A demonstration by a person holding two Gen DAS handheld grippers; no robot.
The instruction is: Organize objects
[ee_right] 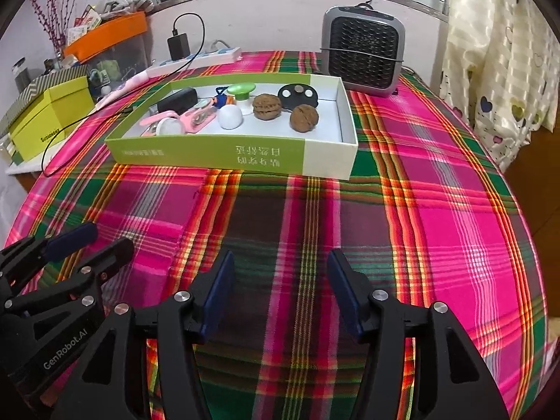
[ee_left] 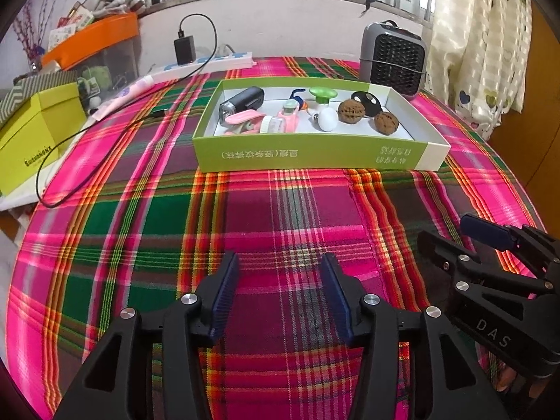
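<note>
Your left black two-finger gripper (ee_left: pixel 280 262) is hanging low over the near edge of the table, and its blue pads are standing apart with nothing between them, only the bright pink, green and orange checked tablecloth (ee_left: pixel 147 217) showing in the gap. Your right black two-finger gripper (ee_right: pixel 281 259) is hanging just beside it, also near the near edge, and its fingers are spread wide with nothing in them too. Both grippers are pointing down at the cloth and are not touching it.

You are looking past them at the shallow green and white cardboard box (ee_left: pixel 308 155), which is sitting on the cloth toward the far edge of the table, well away from both grippers. All the small things are lying inside it. At its left end the dark grey little torch (ee_left: pixel 243 101) is lying beside the pink plastic clip (ee_left: pixel 245 120) and a pink and white toy (ee_left: pixel 285 120). In the middle the green-topped white knob (ee_left: pixel 322 96) is standing behind the white egg-shaped ball (ee_left: pixel 327 119). Toward the right end two brown wrinkly walnuts (ee_right: pixel 267 105) are resting near the black round disc with white dots (ee_right: pixel 297 95).

Behind the box, at the far right corner, the grey small fan heater with a black grille (ee_right: pixel 364 54) is standing. A white power strip (ee_left: pixel 210 63) with a black plug is lying along the far edge.
</note>
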